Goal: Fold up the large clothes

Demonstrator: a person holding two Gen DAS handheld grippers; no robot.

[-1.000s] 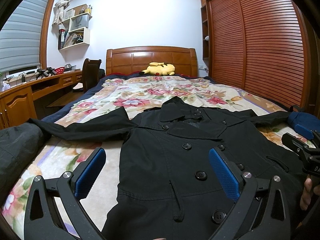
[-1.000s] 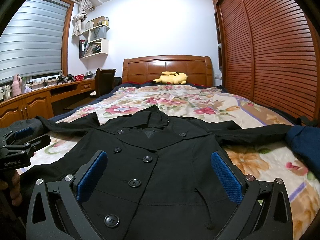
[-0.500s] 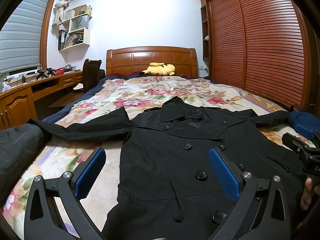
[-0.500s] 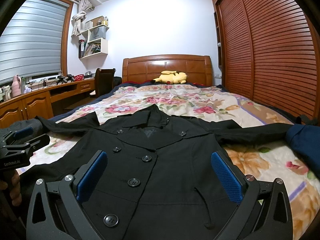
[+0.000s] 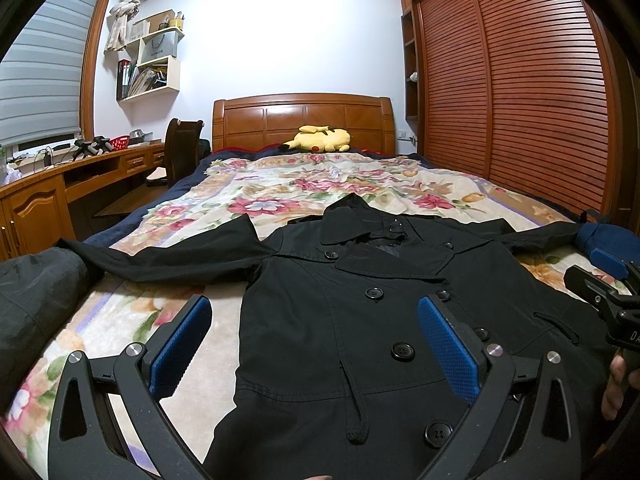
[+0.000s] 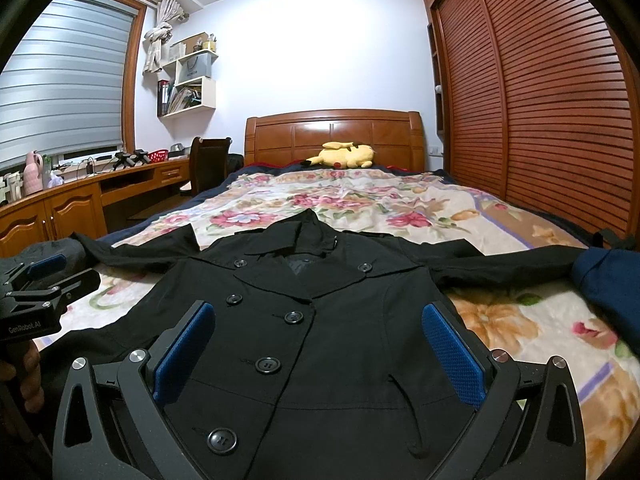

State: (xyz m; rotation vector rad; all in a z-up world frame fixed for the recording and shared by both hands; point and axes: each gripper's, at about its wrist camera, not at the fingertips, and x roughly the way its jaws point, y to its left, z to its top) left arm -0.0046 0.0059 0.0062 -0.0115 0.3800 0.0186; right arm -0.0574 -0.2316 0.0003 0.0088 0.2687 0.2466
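The bed (image 5: 360, 184) fills the middle of the room, its floral cover running back to a wooden headboard (image 5: 304, 120), with a louvred wardrobe (image 5: 520, 92) close along its right edge and a narrow floor gap, a desk (image 5: 60, 188) and a chair (image 5: 182, 148) along its left. The far half of the cover lies bare but for a yellow plush (image 5: 320, 140) by the headboard. The black coat (image 5: 352, 320) lies flat, front up and buttoned, on the near half, collar toward the headboard, hem toward the cameras. Its left sleeve (image 5: 168, 258) stretches out to the bed's left edge, where a dark bundle (image 5: 36, 300) sits; its right sleeve (image 6: 500, 264) reaches toward the right edge and meets a blue garment (image 6: 608, 284). Bare cover shows beside the coat's body on both sides, below each sleeve. The left gripper (image 5: 316, 344) hovers over the coat's left flank, jaws spread wide and holding nothing, its left pad above bare cover and its right pad above the button rows. The right gripper (image 6: 320, 352) hangs over the coat's right half, equally wide apart and empty, both pads above black cloth. Each gripper shows at the edge of the other's view, with fingers (image 6: 28, 376) wrapped round the handle.
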